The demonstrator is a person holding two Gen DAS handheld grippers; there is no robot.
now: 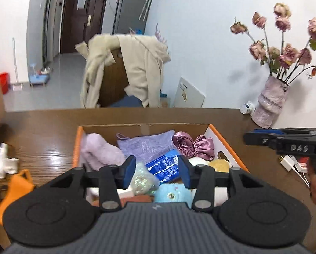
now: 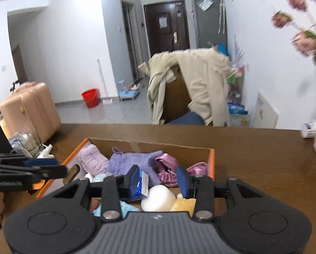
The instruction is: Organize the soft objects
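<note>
We see the cardboard box [image 1: 219, 136] at lower centre already packed with soft objects [image 1: 146, 146]. The left gripper [image 1: 156, 169] and right gripper [image 2: 158, 178] hover part-open, empty — nothing soft visibly left outside.

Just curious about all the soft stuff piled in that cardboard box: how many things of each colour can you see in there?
Counting only what shows in the box:
Lilac or purple: 2, fuzzy towel, knitted cloth
Pink satin: 2, left piece, right piece
Blue: 2, packet, plush
White: 1, sponge
Yellow: 1, sponge
Greenish: 1, pouch
Total: 9
</note>
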